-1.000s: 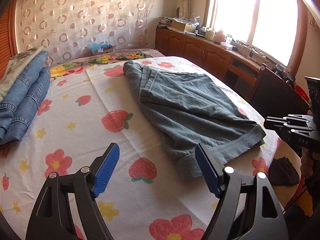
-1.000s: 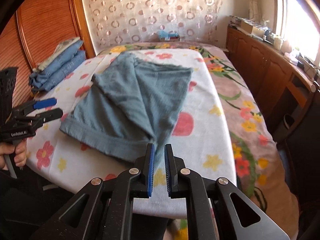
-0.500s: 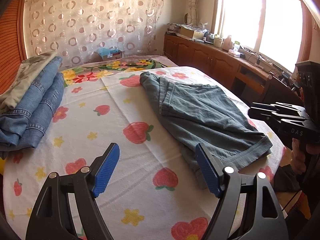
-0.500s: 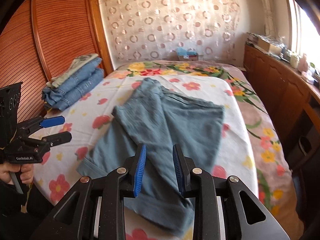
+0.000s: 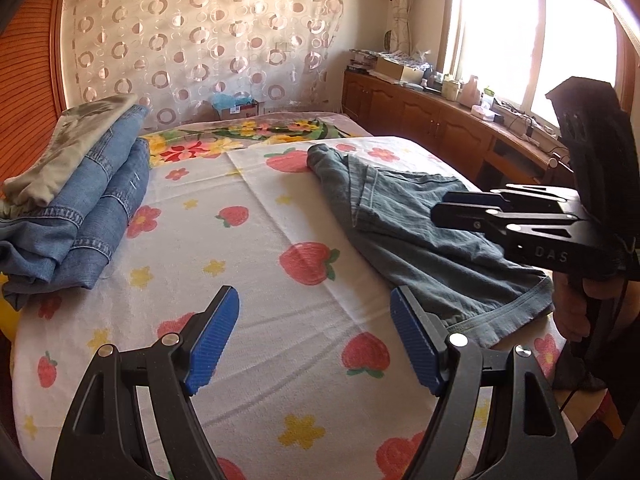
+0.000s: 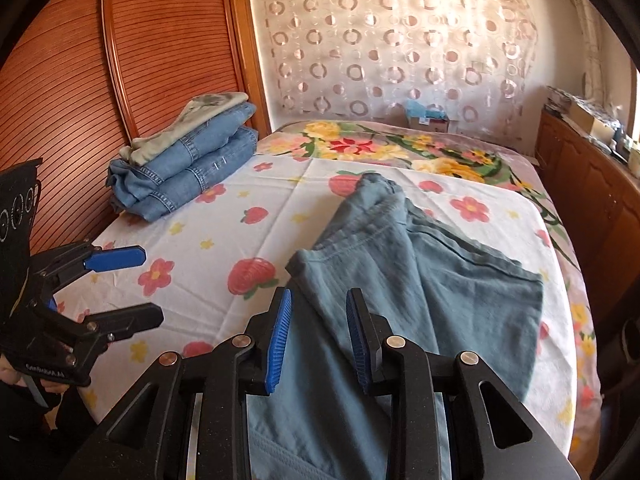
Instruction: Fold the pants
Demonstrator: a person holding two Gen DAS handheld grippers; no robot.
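Note:
Grey-blue pants [image 5: 420, 216] lie folded over on the strawberry-print sheet [image 5: 280, 320], waistband end far, hems near the bed's edge. My right gripper [image 6: 319, 300] hovers just over the near leg of the pants [image 6: 420, 280]. Its jaws stand a little apart and the blue pads press on nothing. In the left wrist view the right gripper [image 5: 438, 206] reaches in from the right, above the cloth. My left gripper [image 5: 314, 300] is open wide over bare sheet, left of the pants' hem. From the right wrist camera, the left gripper [image 6: 148, 286] is at the left edge.
A stack of folded jeans [image 6: 188, 168] with a pale garment on top sits at the bed's far left, by the wooden slatted doors [image 6: 80, 80]. A floral blanket [image 6: 400, 144] covers the bed's head. Wooden cabinets [image 5: 440, 136] run along the right wall under the window.
My right gripper let go of the pants' edge, opened its jaws and swung left over the pants. The left gripper drew back slightly, still open.

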